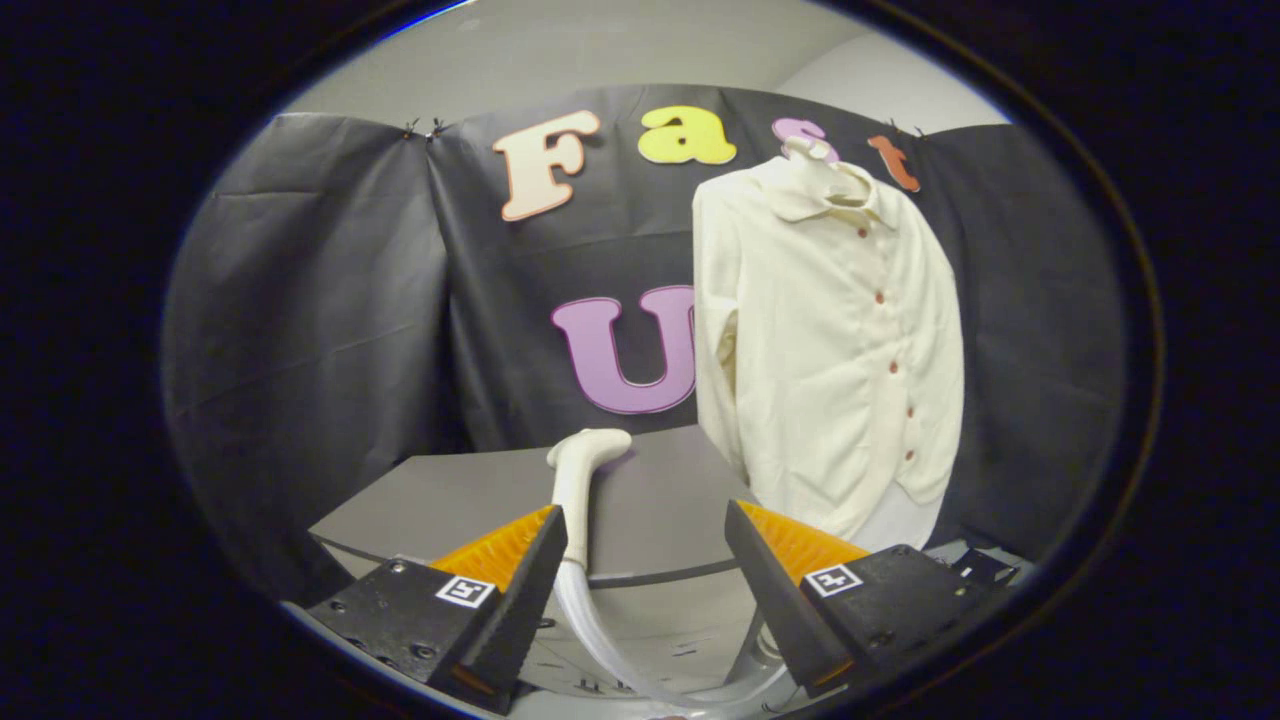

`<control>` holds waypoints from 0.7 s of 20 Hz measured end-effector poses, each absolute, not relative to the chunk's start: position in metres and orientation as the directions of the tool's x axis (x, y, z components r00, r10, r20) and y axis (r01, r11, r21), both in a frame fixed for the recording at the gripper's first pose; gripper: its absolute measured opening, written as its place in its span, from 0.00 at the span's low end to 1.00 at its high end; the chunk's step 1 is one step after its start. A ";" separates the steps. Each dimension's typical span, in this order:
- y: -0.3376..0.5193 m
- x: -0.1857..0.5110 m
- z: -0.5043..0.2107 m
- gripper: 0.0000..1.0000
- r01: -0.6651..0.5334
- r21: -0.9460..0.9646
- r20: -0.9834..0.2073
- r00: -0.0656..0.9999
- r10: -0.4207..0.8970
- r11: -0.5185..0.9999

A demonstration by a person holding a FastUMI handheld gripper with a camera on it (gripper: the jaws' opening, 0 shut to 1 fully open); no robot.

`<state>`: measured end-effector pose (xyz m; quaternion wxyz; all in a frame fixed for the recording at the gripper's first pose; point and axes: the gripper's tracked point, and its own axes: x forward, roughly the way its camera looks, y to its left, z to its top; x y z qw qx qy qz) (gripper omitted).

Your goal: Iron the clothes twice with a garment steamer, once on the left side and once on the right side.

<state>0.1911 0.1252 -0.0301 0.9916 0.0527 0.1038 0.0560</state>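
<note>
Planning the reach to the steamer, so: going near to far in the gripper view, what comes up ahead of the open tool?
Open tool → steamer hose → steamer head on the grey table → cream shirt on its hanger → black cloth wall.

1. The worktop (660,500) sits in the lower middle of the frame, before the booth wall (330,320).
2. The garment steamer (585,455) lies on the worktop, just ahead of the left finger of the tongs (645,545), its hose (600,630) running down between the spread, empty fingers.
3. The shirt (825,340) hangs in the upper right, before the wall, behind and right of the steamer.
</note>
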 end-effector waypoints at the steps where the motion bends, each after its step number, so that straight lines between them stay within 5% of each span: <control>1: 0.133 0.202 -0.034 0.97 -0.106 0.114 -0.220 0.967 0.129 0.988; 14: 0.197 0.293 -0.093 0.97 -0.124 -0.022 -0.464 0.880 0.100 0.992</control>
